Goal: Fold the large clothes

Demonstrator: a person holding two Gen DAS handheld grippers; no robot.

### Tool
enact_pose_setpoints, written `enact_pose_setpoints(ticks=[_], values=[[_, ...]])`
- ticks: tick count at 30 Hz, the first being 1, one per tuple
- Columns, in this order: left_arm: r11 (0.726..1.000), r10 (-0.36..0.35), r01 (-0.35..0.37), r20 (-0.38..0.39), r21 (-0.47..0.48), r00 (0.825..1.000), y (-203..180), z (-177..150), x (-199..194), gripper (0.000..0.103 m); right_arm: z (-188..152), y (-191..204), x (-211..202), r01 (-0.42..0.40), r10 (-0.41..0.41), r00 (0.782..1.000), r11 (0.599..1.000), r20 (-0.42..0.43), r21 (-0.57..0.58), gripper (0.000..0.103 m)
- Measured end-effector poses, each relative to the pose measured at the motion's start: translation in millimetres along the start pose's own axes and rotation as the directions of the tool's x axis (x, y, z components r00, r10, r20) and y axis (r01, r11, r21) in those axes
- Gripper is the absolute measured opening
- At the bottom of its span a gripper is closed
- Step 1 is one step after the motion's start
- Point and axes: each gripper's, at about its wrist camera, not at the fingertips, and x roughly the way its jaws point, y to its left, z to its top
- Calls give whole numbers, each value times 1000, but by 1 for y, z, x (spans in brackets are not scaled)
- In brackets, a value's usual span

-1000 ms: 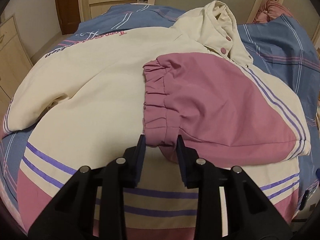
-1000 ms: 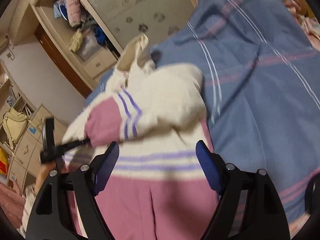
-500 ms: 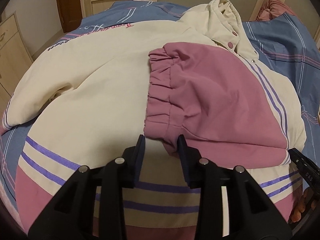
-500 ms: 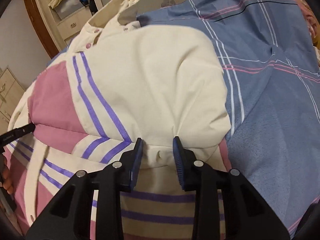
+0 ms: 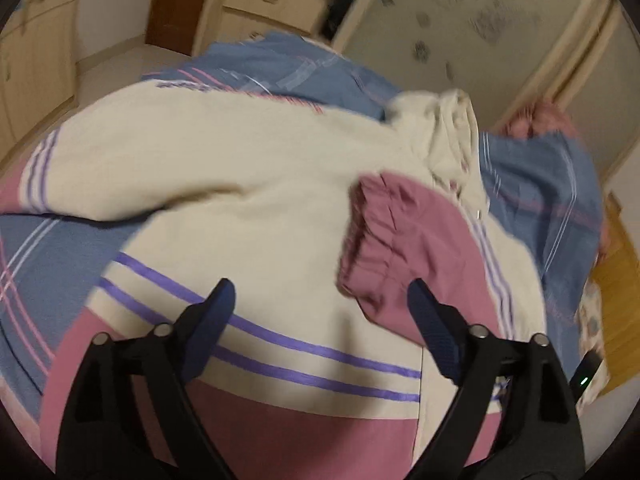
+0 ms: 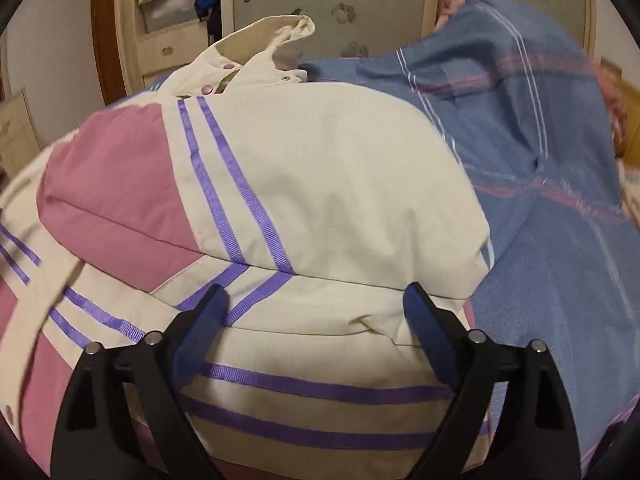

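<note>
Bedroom: bed with a blue plaid cotton bedspread (image 6: 560, 240), cream wardrobe with patterned sliding doors (image 6: 320, 0) at 12 o'clock in both views.
Garment: big cream padded jacket with pink panels and purple ribbon stripes (image 5: 248, 208), spread flat on the bed, collar end toward 12 o'clock.
Sleeve: the pink sleeve with the gathered elastic cuff (image 5: 384, 248) lies folded across the jacket body, at about 1 o'clock in the left view.
Left gripper (image 5: 320, 312): jaws spread wide and holding nothing; half a second ago they were nearly together at the cuff edge, so the sleeve's been let go.
Right gripper (image 6: 316, 312): jaws also spread, over the cream shoulder fold; a moment back they were pinching that edge.
What it means: I'd say the first sleeve fold is done, both sides released.
Still to do: probably the other sleeve at 9 o'clock in the left view, then the body folds.
</note>
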Motion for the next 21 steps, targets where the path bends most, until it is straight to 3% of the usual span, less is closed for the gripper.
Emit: enact_pose_setpoints(ticks=[2, 3, 4, 5, 6, 8, 10, 11, 15, 18, 20, 21], values=[[982, -55, 66, 67, -177, 996, 53, 17, -27, 96, 0, 2, 2, -1, 1, 1000, 1000, -5, -4, 94], [945, -90, 116, 98, -306, 991, 93, 24, -38, 97, 0, -1, 4, -17, 17, 1000, 1000, -8, 7, 95], [897, -109, 149, 120, -415, 987, 127, 27, -45, 97, 1, -3, 5, -31, 31, 999, 999, -8, 16, 96], [822, -122, 176, 133, -542, 984, 167, 26, -49, 97, 1, -4, 6, -41, 41, 999, 999, -6, 21, 97], [762, -136, 187, 129, -620, 982, 195, 26, -47, 97, 1, -3, 7, -39, 39, 999, 999, -5, 18, 98], [695, -170, 207, 122, -688, 978, 233, 23, -39, 95, 1, -2, 9, -19, 19, 1000, 1000, -4, 5, 98], [654, -186, 230, 142, -721, 972, 254, 19, -32, 90, -1, 2, 6, -2, 2, 1000, 1000, -4, -7, 99], [641, -188, 244, 159, -728, 969, 261, 19, -29, 89, -2, 3, 6, 2, -2, 1000, 1000, -3, -9, 99], [634, -158, 274, 226, -723, 961, 273, 34, -23, 80, -2, 1, 5, -10, 10, 1000, 1000, 4, 2, 99], [563, -180, 293, 232, -773, 956, 283, 43, -6, 78, -4, 3, 5, -9, 9, 1000, 1000, 10, 2, 99], [555, -177, 284, 223, -782, 959, 284, 51, -2, 76, -4, 3, 5, -9, 9, 1000, 1000, 13, 3, 99], [575, -157, 270, 219, -773, 963, 282, 56, -5, 57, -5, 3, 5, -8, 8, 1000, 1000, 15, 3, 99]])
